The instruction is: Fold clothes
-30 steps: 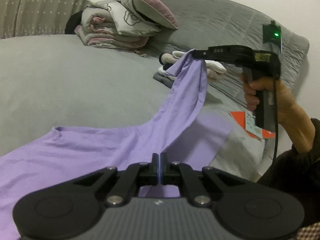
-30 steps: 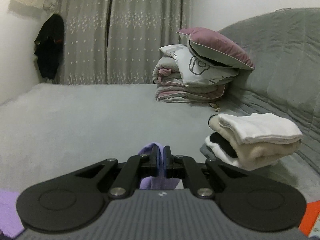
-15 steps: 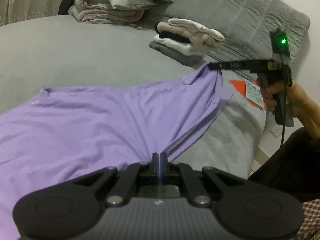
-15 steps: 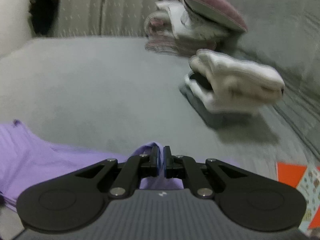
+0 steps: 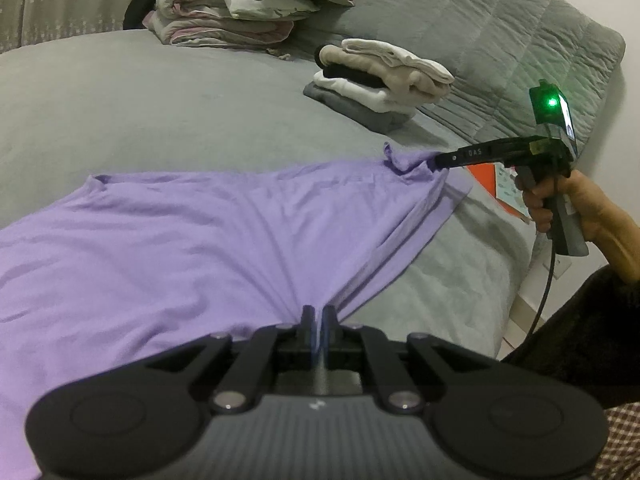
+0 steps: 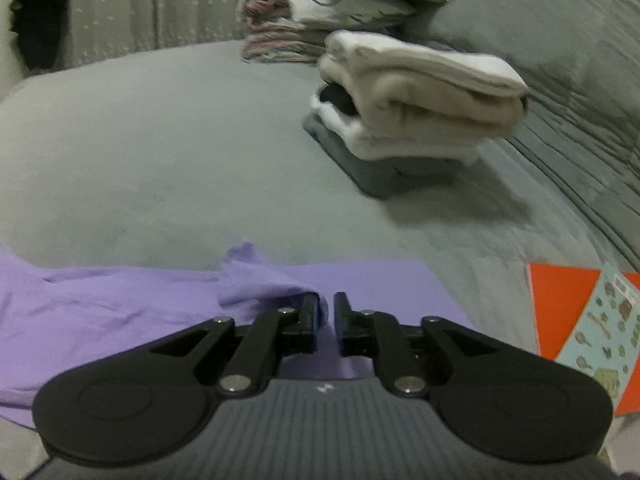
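The purple shirt (image 5: 208,240) spreads ahead of the left gripper (image 5: 319,316) and reaches into its opening jaws; the right gripper (image 6: 327,308) is opening too, a fold beside its left finger.

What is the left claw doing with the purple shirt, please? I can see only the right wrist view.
Observer: The left claw holds the near edge of the purple shirt. Creases fan out from the grip, and its jaws are opening.
Operator: Thank you. Does the rest of the shirt lie flat?
Observer: Mostly. It is spread over the grey bed and rises only at the right claw, whose jaws are also opening, with the bunched corner at their tip.
Operator: Is anything behind that claw?
Observer: A hand grips its handle.
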